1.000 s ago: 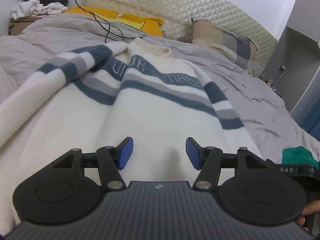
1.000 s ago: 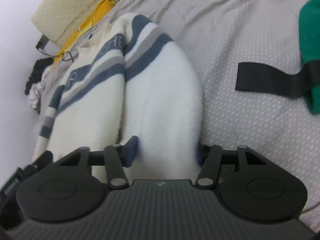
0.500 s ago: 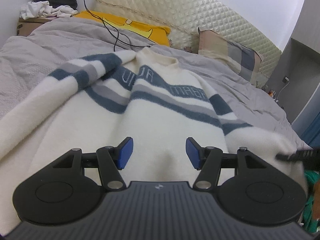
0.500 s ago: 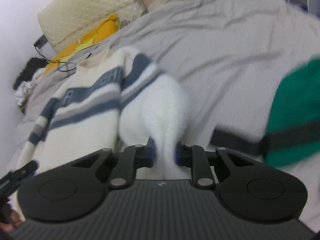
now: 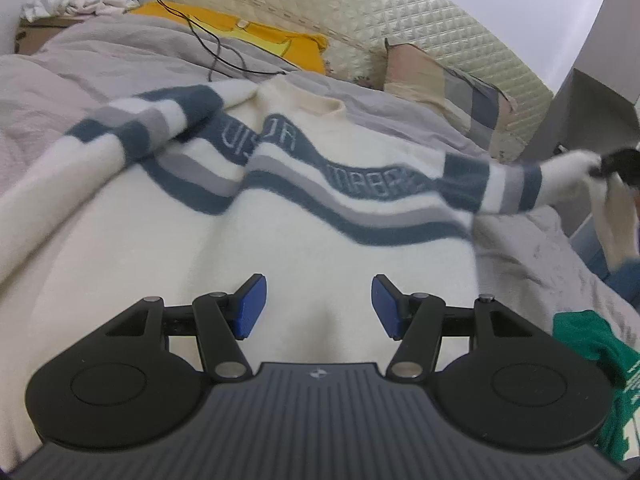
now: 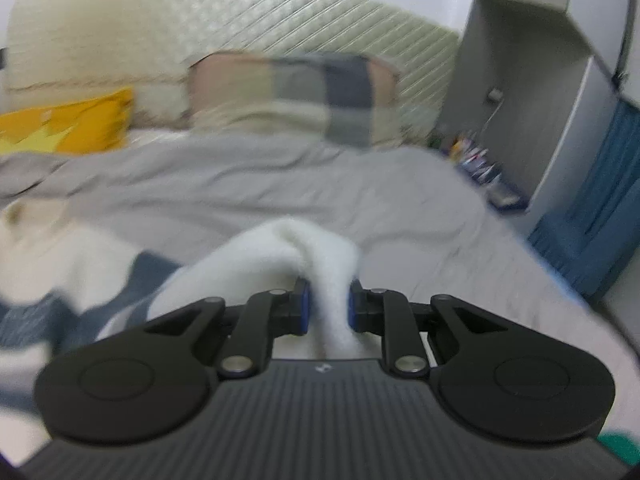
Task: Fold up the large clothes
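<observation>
A cream sweater (image 5: 288,216) with blue and grey chest stripes lies face up on the grey bed (image 5: 80,64). Low over its lower body hovers my left gripper (image 5: 319,304), open, nothing between its blue pads. My right gripper (image 6: 328,308) is shut on the white end of the sweater's right sleeve (image 6: 288,252). In the left wrist view that sleeve (image 5: 512,188) stretches out lifted to the right, its cuff held by the right gripper (image 5: 616,164) at the frame's edge. The other sleeve (image 5: 132,136) lies folded across the upper left of the sweater.
A green garment (image 5: 592,344) lies at the bed's near right edge. At the head are a yellow pillow (image 5: 248,36), a patchwork pillow (image 5: 440,80) and a quilted headboard (image 5: 360,8). A black cable (image 5: 216,52) trails over the cover. A grey cabinet (image 6: 532,92) stands to the right.
My right gripper shut on the right sleeve's end, then lifted it up and out to the right, drawing the sleeve taut. The left gripper stayed in place, open.
</observation>
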{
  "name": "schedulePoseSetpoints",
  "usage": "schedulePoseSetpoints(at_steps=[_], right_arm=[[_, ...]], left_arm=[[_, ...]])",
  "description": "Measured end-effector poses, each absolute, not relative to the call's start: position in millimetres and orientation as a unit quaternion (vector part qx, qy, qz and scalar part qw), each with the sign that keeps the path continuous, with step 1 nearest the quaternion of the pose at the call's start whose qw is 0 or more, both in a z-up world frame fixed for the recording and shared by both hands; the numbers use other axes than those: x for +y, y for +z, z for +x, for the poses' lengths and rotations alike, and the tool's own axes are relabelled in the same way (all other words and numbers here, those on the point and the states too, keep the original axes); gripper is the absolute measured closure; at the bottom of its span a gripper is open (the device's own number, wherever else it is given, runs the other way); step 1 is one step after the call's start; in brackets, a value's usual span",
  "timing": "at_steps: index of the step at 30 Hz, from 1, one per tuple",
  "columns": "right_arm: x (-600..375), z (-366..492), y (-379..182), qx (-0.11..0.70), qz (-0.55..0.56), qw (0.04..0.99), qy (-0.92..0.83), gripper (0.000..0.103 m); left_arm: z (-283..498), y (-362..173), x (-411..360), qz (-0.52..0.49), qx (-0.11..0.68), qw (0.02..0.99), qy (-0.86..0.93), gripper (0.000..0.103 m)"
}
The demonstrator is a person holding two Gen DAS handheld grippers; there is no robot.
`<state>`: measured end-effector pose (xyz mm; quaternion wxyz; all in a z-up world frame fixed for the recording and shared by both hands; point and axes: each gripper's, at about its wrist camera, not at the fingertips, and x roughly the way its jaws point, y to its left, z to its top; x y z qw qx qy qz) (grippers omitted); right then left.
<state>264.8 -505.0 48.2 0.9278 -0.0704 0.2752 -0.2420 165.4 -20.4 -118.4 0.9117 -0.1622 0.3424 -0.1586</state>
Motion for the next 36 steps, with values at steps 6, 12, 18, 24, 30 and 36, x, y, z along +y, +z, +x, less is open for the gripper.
schedulePoseSetpoints(at_steps=[6,12,18,24,30,36], right_arm=[[-530,317,80,0.222,-0.112,0.931,-0.268,0.083],[-552,356,8,0.247,-0.169,0.917,-0.264,0.082],[-598,356,-102,0.336,-0.103,0.892,-0.282,0.078],[-639,327,-142,0.329,-0.001,0.904,-0.272,0.058],[-638,294,-119,0.289,0.118,0.907,-0.284,0.022],[-574,254,-85,0.277,0.1,0.928,-0.227,0.022]], left_arm=[[179,-119,-24,-0.167,0.338,0.906,-0.192,0.039],[190,-129,-29,-0.154,0.353,0.898,-0.211,0.039],[203,-144,-38,-0.14,0.375,0.889,-0.221,0.039],[212,-151,-32,-0.134,0.383,0.889,-0.214,0.039],[214,-142,-21,-0.137,0.366,0.899,-0.198,0.039],[200,-132,-17,-0.159,0.359,0.897,-0.202,0.039]])
